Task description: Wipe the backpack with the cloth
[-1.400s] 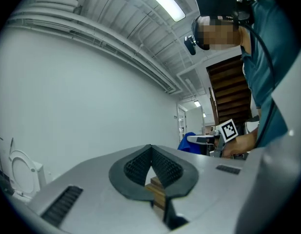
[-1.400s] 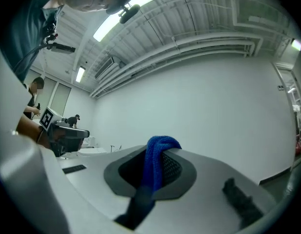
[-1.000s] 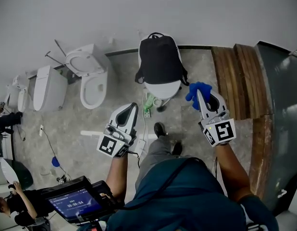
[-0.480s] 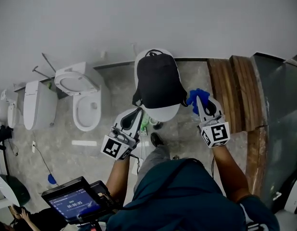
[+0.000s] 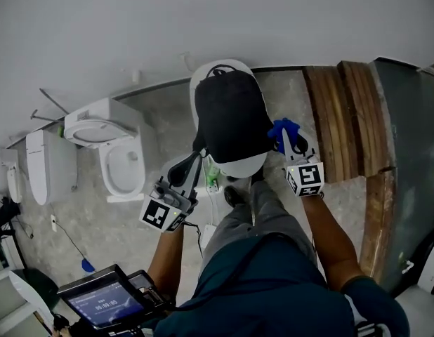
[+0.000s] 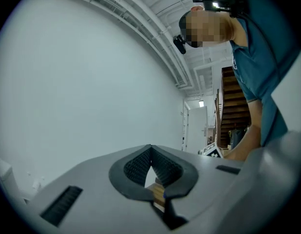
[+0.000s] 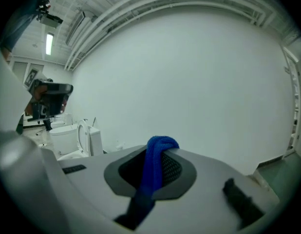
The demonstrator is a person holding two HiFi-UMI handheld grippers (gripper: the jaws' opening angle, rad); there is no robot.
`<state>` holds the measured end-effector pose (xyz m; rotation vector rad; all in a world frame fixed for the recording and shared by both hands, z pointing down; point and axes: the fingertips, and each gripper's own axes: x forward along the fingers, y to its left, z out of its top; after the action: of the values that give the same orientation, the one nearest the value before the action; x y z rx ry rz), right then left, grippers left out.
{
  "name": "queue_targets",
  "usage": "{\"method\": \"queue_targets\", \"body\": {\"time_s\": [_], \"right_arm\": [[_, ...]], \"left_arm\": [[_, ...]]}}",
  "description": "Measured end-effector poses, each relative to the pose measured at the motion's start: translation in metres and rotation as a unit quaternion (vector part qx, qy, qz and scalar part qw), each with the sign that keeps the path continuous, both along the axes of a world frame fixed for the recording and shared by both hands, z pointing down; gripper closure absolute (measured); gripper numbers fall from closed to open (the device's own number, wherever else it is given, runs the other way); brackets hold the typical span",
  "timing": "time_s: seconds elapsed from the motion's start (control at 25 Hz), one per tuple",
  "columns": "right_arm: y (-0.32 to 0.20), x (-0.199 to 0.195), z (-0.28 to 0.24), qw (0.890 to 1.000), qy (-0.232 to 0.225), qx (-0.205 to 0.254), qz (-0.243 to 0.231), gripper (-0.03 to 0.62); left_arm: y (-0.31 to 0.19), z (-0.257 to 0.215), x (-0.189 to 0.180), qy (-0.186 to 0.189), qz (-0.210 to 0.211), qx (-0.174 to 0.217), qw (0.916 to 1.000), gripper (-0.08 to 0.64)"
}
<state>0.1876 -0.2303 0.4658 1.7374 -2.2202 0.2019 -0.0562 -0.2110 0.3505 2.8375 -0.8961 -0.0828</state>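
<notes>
A black backpack [image 5: 231, 121] lies on a white round stool [image 5: 239, 166] by the wall in the head view. My right gripper [image 5: 287, 137] is just right of the backpack's lower edge, shut on a blue cloth [image 5: 283, 128] that bunches at its tip. In the right gripper view the cloth [image 7: 155, 167] hangs between the shut jaws [image 7: 158, 146], which point at bare wall. My left gripper [image 5: 194, 161] sits by the backpack's lower left corner. Its jaws [image 6: 150, 149] are shut with nothing in them. The backpack is not seen in either gripper view.
Two white toilets [image 5: 108, 146] [image 5: 45, 166] stand along the wall at the left. Wooden steps [image 5: 336, 118] run down the right side. A green bottle [image 5: 215, 171] sits under the stool. A tablet screen [image 5: 97, 304] is at the bottom left.
The person has stepped closer to the backpack. Both grippers moved forward to its lower corners, and the right one brought the blue cloth up beside it.
</notes>
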Motion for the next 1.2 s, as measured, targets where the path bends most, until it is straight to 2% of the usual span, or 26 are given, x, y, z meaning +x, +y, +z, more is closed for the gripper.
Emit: {"method": "queue_targets", "body": {"time_s": [0.24, 0.4, 0.52, 0.56, 0.64, 0.72, 0.76, 0.8, 0.92, 1.04, 1.12, 1.2], "right_arm": [[-0.033, 0.029, 0.131, 0.993, -0.024, -0.109, 0.036, 0.568], [-0.045, 0.051, 0.224, 0.979, -0.058, -0.181, 0.078, 0.568], [-0.04, 0.059, 0.29, 0.957, -0.109, -0.246, 0.107, 0.569], [-0.039, 0.058, 0.308, 0.948, -0.135, -0.267, 0.109, 0.568], [-0.042, 0.051, 0.335, 0.923, -0.216, -0.298, 0.115, 0.568], [-0.054, 0.049, 0.348, 0.896, -0.301, -0.301, 0.128, 0.569], [-0.064, 0.05, 0.349, 0.887, -0.331, -0.294, 0.13, 0.569], [-0.077, 0.052, 0.346, 0.883, -0.35, -0.284, 0.127, 0.569], [-0.121, 0.054, 0.33, 0.887, -0.373, -0.255, 0.099, 0.569], [-0.166, 0.051, 0.319, 0.892, -0.374, -0.241, 0.074, 0.569], [-0.198, 0.049, 0.308, 0.9, -0.365, -0.231, 0.06, 0.569], [-0.228, 0.042, 0.298, 0.911, -0.342, -0.225, 0.037, 0.568]], "left_arm": [[-0.028, 0.037, 0.01, -0.008, -0.007, -0.03, 0.9995, 0.557], [-0.047, 0.085, 0.016, -0.015, -0.013, -0.06, 0.998, 0.557], [-0.052, 0.107, 0.023, -0.016, -0.018, -0.083, 0.9962, 0.557], [-0.054, 0.112, 0.025, -0.016, -0.018, -0.088, 0.9958, 0.557], [-0.059, 0.121, 0.027, -0.02, -0.018, -0.097, 0.995, 0.557], [-0.065, 0.129, 0.027, -0.025, -0.021, -0.102, 0.9942, 0.557], [-0.068, 0.131, 0.026, -0.027, -0.024, -0.104, 0.994, 0.557], [-0.072, 0.133, 0.025, -0.027, -0.027, -0.104, 0.9938, 0.557], [-0.084, 0.139, 0.021, -0.028, -0.038, -0.109, 0.9929, 0.557], [-0.094, 0.144, 0.018, -0.027, -0.048, -0.116, 0.9917, 0.557], [-0.098, 0.147, 0.016, -0.027, -0.057, -0.121, 0.9907, 0.557], [-0.102, 0.151, 0.014, -0.029, -0.066, -0.124, 0.9897, 0.557]]}}
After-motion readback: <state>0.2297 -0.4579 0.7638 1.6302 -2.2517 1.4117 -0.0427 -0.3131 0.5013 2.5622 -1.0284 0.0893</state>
